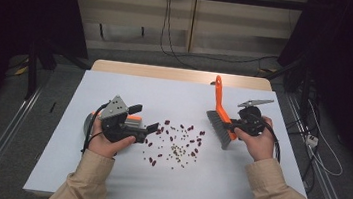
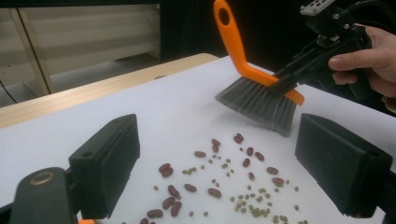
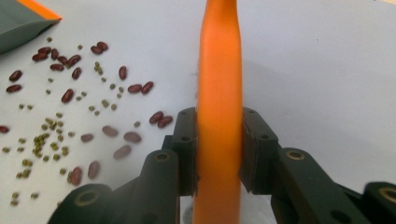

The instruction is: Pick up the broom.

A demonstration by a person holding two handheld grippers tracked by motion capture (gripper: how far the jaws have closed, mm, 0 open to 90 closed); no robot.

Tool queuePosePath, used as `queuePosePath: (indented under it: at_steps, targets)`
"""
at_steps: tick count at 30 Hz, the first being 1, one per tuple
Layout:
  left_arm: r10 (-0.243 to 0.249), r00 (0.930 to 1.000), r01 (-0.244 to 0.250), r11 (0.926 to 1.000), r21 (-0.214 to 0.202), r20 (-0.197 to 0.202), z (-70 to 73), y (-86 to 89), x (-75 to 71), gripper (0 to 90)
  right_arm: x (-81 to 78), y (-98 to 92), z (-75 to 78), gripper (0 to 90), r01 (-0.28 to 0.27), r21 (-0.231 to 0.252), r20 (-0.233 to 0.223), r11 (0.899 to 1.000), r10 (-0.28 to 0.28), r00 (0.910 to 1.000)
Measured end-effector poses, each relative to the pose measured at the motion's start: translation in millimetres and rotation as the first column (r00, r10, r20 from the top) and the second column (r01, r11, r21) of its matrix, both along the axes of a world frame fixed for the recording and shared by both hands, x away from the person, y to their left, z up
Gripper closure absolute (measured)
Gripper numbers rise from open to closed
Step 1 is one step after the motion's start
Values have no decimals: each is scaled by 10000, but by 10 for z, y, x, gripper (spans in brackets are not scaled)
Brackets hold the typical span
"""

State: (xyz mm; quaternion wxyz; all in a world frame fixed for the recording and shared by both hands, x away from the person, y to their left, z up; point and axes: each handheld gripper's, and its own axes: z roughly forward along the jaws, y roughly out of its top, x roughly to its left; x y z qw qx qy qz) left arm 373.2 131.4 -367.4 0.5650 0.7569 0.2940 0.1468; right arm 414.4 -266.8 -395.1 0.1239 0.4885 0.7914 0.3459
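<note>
Right gripper (image 1: 234, 127) clamped on brush (image 1: 219, 115); left gripper (image 1: 145, 121) spread wide, nothing held. Between them, scattered beans (image 1: 177, 142) on table (image 1: 165, 179); dustpan (image 1: 92, 120) under left gripper.

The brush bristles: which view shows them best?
The left gripper view: the grey bristles fan out sharp and whole beneath the orange brush, above the scattered beans. The high view shows them small. The right gripper view shows the handle clamped between the jaws.

Beige sleeves (image 1: 87, 180) — black jaws
</note>
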Motion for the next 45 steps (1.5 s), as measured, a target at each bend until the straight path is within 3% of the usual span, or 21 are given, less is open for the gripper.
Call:
queuePosePath:
  at_steps: [8, 13, 21, 25, 32, 38, 43, 45]
  targets:
    - [218, 9998, -218, 9998, 41, -25, -32, 89, 21, 139, 101, 196, -98, 698, 71, -470, 520, 9989, -46, 9986]
    - [235, 9997, -235, 9997, 93, -44, -50, 118, 17, 139, 91, 218, -126, 686, 147, -297, 860, 9995, -121, 9962]
    - [226, 9997, -226, 9997, 78, -35, -53, 125, 14, 139, 78, 197, -217, 636, 343, 866, 1494, 9957, -470, 9877]
    - [240, 9997, -239, 9997, 112, -37, -56, 132, 12, 139, 81, 242, -269, 659, 295, 223, 1632, 9993, -327, 9861]
    - [304, 9995, -304, 9994, 142, -23, -57, 155, 10, 139, 67, 270, -296, 701, 437, -447, 1704, 9980, -355, 9847]
    - [337, 9994, -337, 9994, 126, 14, -62, 212, 20, 140, 55, 281, -284, 708, 553, -237, 1563, 9982, -509, 9864]
    - [344, 9994, -345, 9993, 117, 77, -64, 276, 24, 121, 42, 282, -246, 709, 698, 163, 1813, 9974, -716, 9808]
    - [336, 9994, -337, 9994, 115, 83, -70, 303, 20, 111, 41, 282, -225, 709, 685, 83, 1979, 9976, -688, 9778]
